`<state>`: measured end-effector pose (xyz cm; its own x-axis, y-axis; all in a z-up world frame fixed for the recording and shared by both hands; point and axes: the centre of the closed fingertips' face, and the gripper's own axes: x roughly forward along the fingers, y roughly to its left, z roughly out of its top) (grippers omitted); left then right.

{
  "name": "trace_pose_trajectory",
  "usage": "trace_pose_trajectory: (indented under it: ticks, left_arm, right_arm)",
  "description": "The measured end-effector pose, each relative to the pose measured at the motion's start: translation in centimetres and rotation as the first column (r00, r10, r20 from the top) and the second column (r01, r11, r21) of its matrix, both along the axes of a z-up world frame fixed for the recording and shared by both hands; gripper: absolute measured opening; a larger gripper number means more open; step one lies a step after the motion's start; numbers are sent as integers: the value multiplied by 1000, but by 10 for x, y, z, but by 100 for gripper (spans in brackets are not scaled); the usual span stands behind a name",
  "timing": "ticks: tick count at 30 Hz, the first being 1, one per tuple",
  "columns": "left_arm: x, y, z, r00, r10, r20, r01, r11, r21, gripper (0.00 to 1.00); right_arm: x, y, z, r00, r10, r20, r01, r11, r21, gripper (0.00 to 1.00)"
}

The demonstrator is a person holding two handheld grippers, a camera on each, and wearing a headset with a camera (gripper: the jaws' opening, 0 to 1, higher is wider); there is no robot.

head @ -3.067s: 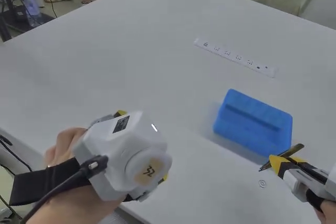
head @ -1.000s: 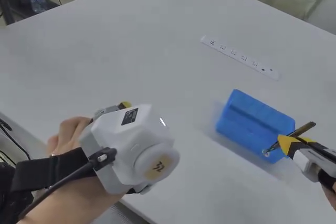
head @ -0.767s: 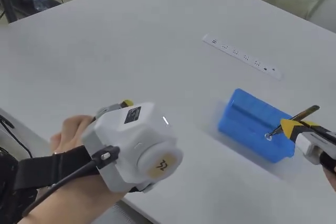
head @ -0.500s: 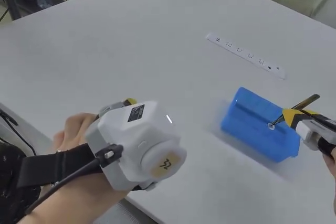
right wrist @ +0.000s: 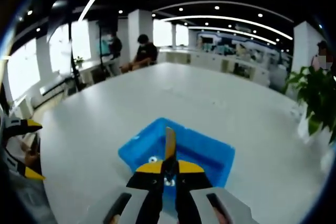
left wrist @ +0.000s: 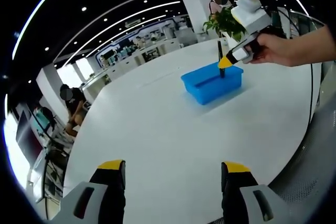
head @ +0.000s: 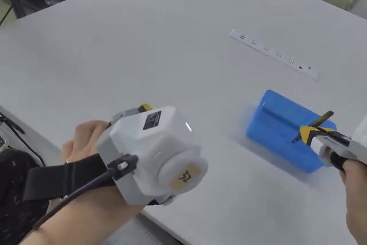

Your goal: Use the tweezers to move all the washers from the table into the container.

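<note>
The blue container point(head: 281, 125) stands on the white table point(head: 143, 38) at the right. My right gripper point(head: 309, 135) is shut on the tweezers point(head: 319, 121), which slant over the container with their dark tips down inside it. In the right gripper view the tweezers point(right wrist: 169, 142) rise from the shut jaws above the container point(right wrist: 205, 153), and a small washer point(right wrist: 153, 159) lies on its floor. I cannot tell whether the tips hold a washer. My left gripper point(left wrist: 173, 167) is open and holds nothing, low over the table's near edge. In the head view its white body point(head: 155, 156) is at bottom left.
A white power strip point(head: 274, 54) lies on the table beyond the container. The table's near edge runs past the left hand point(head: 80, 147). In the left gripper view the container point(left wrist: 212, 82) and the right gripper point(left wrist: 224, 62) are far ahead. People and a plant point(right wrist: 315, 93) are behind.
The right gripper lifted the tweezers, with a washer at their tips, from the table beside the container and brought them over it; the tips now dip inside. The left gripper stayed put.
</note>
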<state>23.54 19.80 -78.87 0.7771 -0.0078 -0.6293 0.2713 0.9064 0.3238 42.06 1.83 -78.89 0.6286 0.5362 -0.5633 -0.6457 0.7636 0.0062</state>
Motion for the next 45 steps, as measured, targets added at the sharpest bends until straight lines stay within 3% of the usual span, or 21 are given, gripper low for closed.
trace_pose_trajectory:
  ticks: [10, 26, 28, 31, 36, 40, 45]
  left_arm:
    - [-1, 0, -1, 1000, -6, -9, 6, 1000, 7, 75]
    - [0, 0, -1, 1000, -7, -11, 7, 1000, 14, 76]
    - [1, 0, 3, 1000, -8, 8, 8, 1000, 21, 77]
    - [1, -6, 6, 999, -30, 18, 30, 1000, -5, 76]
    - [2, -10, 13, 998, -53, 47, 52, 999, 13, 76]
    - [6, -14, 23, 996, -47, 76, 53, 996, -66, 76]
    - [15, -18, 44, 991, -66, 118, 75, 994, -75, 73]
  right_arm:
    - [-6, -4, -16, 1000, -5, -30, 4, 1000, -16, 4]
    - [-9, -5, -18, 1000, 0, -27, -1, 1000, -27, 5]
    - [-10, -5, -11, 1000, 3, -15, -3, 1000, -21, 5]
    - [-9, -5, 0, 1000, 2, 11, -1, 1000, -15, 5]
    - [-11, -1, 25, 998, 22, 56, -23, 1000, 16, 5]
    - [-25, 6, 41, 993, 66, 100, -67, 998, 7, 5]
    - [-42, 6, 58, 988, 89, 124, -92, 996, 22, 5]
